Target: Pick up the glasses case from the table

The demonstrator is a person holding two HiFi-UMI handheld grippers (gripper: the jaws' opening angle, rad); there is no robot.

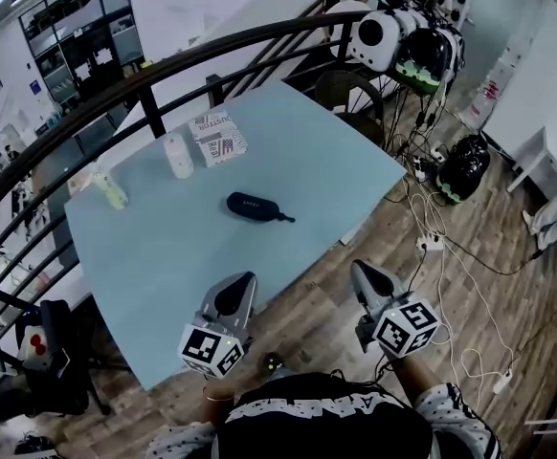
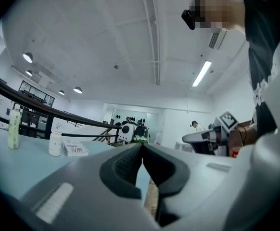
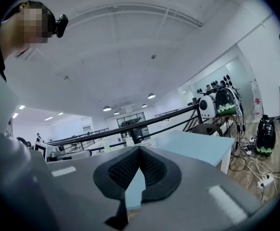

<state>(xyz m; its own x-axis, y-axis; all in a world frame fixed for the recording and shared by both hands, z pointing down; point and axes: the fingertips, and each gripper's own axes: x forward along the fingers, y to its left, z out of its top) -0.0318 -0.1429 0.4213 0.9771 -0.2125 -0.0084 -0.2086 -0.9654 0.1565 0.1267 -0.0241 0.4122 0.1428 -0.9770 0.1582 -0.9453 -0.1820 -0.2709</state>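
Note:
The glasses case [image 1: 255, 206] is a dark oblong pouch with a short strap, lying near the middle of the light blue table [image 1: 326, 151]. Both grippers are held near the table's front edge, well short of the case. My left gripper [image 1: 245, 281] hovers over the table's near edge, its jaws together with nothing between them [image 2: 141, 145]. My right gripper [image 1: 360, 269] is over the wooden floor just off the table, also shut and empty [image 3: 139, 149]. Neither gripper view shows the case.
At the table's far left stand a white bottle [image 1: 178, 154], a printed box [image 1: 218, 137] and a pale green bottle [image 1: 112, 190]. A dark curved railing [image 1: 154, 70] runs behind the table. Cables [image 1: 432, 242] and a black bag [image 1: 463, 165] lie on the floor at right.

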